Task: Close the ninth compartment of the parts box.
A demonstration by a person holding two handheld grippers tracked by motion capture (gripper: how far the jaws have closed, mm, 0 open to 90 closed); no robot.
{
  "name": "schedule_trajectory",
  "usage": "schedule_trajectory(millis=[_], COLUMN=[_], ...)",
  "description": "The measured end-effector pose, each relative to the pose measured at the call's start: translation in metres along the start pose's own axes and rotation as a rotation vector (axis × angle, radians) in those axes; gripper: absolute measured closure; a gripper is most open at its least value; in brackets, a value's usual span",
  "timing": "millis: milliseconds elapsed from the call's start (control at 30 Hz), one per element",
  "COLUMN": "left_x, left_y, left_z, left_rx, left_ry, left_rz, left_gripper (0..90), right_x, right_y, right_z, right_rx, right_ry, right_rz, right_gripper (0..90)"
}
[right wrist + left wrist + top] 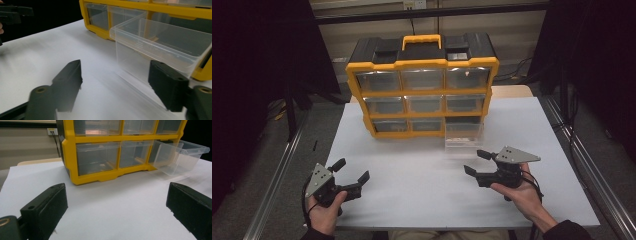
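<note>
A yellow and black drawer cabinet (pixel 422 85) stands upright at the back of the white table (pixel 412 200), with three rows of clear drawers. Its bottom right clear drawer (pixel 463 136) is pulled out over the table. My right gripper (pixel 475 162) hovers just in front of that drawer, jaws open and nothing between them. In the right gripper view the drawer (pixel 160 42) lies close ahead of the right gripper (pixel 116 67). My left gripper (pixel 352 170) rests open near the table's front left corner. From the left gripper (pixel 116 195), the cabinet (pixel 100 157) and the drawer (pixel 180 155) lie farther off.
Metal rails (pixel 277 175) run along both sides of the table. Dark curtains hang at left and right. Behind the cabinet, cables lead down from a wall socket (pixel 414 5). Bare white table surface lies between the two grippers.
</note>
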State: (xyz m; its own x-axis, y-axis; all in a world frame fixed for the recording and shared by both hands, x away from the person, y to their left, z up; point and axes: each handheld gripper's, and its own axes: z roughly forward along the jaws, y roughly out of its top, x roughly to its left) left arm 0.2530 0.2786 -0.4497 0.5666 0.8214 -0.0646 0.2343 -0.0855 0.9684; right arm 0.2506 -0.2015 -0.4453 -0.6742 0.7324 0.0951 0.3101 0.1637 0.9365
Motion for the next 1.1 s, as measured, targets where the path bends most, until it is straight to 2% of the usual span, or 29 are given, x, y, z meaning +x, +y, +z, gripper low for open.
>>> schedule_trajectory(millis=[133,167,200,233,567,767,800,933,1100], left_x=[0.0,0.0,0.0,0.0,0.001,0.001,0.0,0.0,0.001], left_y=[0.0,0.0,0.0,0.0,0.001,0.0,0.0,0.0,0.0], left_z=[0.0,0.0,0.0,0.0,-0.001,-0.001,0.0,-0.001,0.0], left_rx=[-0.002,0.0,-0.001,0.001,-0.001,-0.002,-0.004,-0.004,-0.002], left_ry=[0.001,0.001,0.001,0.002,0.003,0.003,-0.002,0.001,0.004], left_rz=[-0.001,0.002,0.002,0.002,0.011,0.009,-0.001,0.004,0.005], left_gripper=[3.4,3.4,3.4,3.4,3.4,3.4,3.4,3.4,3.4], right_x=[0.002,0.002,0.003,0.003,0.006,0.004,0.004,0.001,-0.002], right_y=[0.0,0.0,0.0,0.0,-0.002,-0.003,-0.003,-0.003,-0.004], right_z=[0.005,0.005,0.007,0.007,0.011,0.01,0.01,0.013,0.018], right_rx=[-0.001,-0.001,0.004,0.004,0.035,0.036,0.037,0.052,0.069], right_ry=[0.011,0.011,0.018,0.018,0.053,0.054,0.056,0.057,0.045], right_rz=[-0.014,-0.014,-0.016,-0.016,-0.038,-0.023,-0.026,-0.02,-0.005], right_gripper=[41.7,41.7,46.6,46.6,69.2,83.1,85.1,90.0,90.0])
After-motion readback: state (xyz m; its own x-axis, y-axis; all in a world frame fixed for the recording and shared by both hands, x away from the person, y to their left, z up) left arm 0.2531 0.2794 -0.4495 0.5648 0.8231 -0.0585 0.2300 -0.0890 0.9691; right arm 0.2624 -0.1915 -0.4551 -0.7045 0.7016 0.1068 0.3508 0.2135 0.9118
